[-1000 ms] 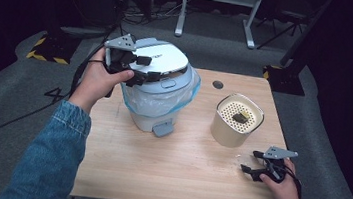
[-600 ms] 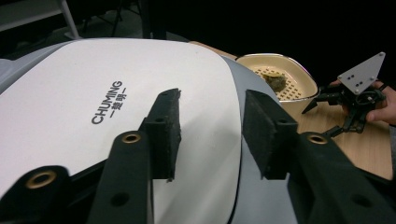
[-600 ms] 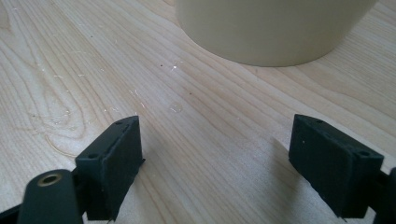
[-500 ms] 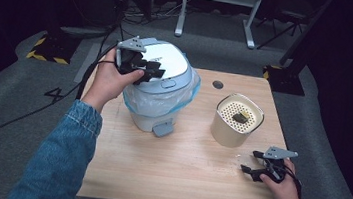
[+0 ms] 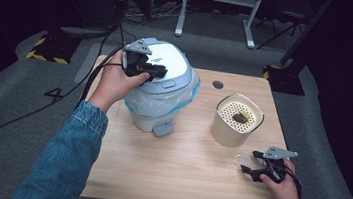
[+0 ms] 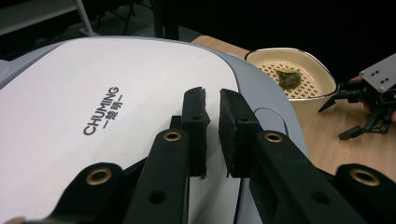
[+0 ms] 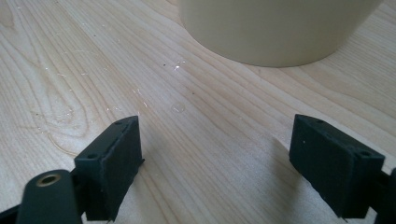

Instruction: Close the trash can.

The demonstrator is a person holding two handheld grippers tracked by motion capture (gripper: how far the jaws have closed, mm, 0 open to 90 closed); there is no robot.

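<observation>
We are holding the left gripper [image 5: 153, 70] over the white lid [image 5: 168, 63] of the lidded bin [image 5: 155, 109] at the tabletop's [image 5: 181, 170] far left; its jaws have just been closing and are standing nearly together, nothing between them. Our right gripper [image 5: 252, 167] is resting near the cream perforated container [image 5: 237, 121], jaws wide apart and holding nothing.

A cream strainer cup [image 5: 238, 120] stands on the wooden table [image 5: 181, 170].
</observation>
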